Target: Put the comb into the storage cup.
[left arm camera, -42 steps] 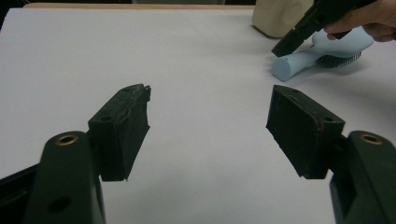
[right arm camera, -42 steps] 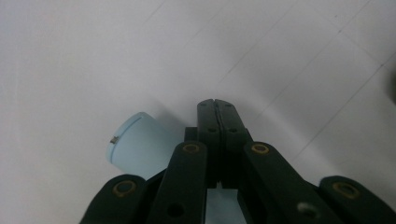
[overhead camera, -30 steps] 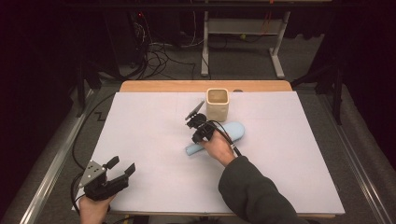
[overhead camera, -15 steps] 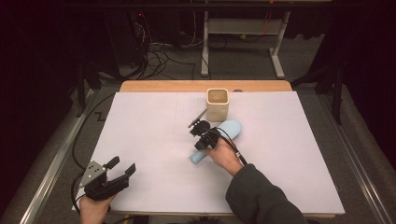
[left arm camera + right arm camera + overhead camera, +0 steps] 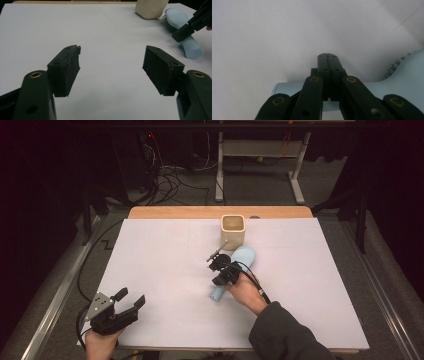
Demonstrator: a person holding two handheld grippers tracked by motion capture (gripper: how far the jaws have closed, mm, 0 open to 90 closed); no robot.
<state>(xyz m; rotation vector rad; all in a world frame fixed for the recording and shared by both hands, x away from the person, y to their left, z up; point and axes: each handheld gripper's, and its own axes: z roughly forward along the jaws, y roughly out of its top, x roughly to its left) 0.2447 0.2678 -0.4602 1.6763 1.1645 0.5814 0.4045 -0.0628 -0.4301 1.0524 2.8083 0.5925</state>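
A light blue hairbrush lies bristles down near the middle of the white table, its handle end pointing to the near edge. My right gripper is shut with nothing between its jaws. It hovers across the brush handle, tips pointing past it at bare table. Whether it touches the brush I cannot tell. At the near left corner my left gripper stands open and empty. The left gripper view shows the brush and the right gripper far right.
A beige square cup stands upright just behind the brush head, also seen in the left gripper view. The wooden table edge runs along the back. Cables and a metal frame lie on the floor beyond.
My right gripper has drawn back from beside the cup toward the near edge, along the brush to over its handle. The handle end seems to have swung slightly nearer. The left gripper stayed still.
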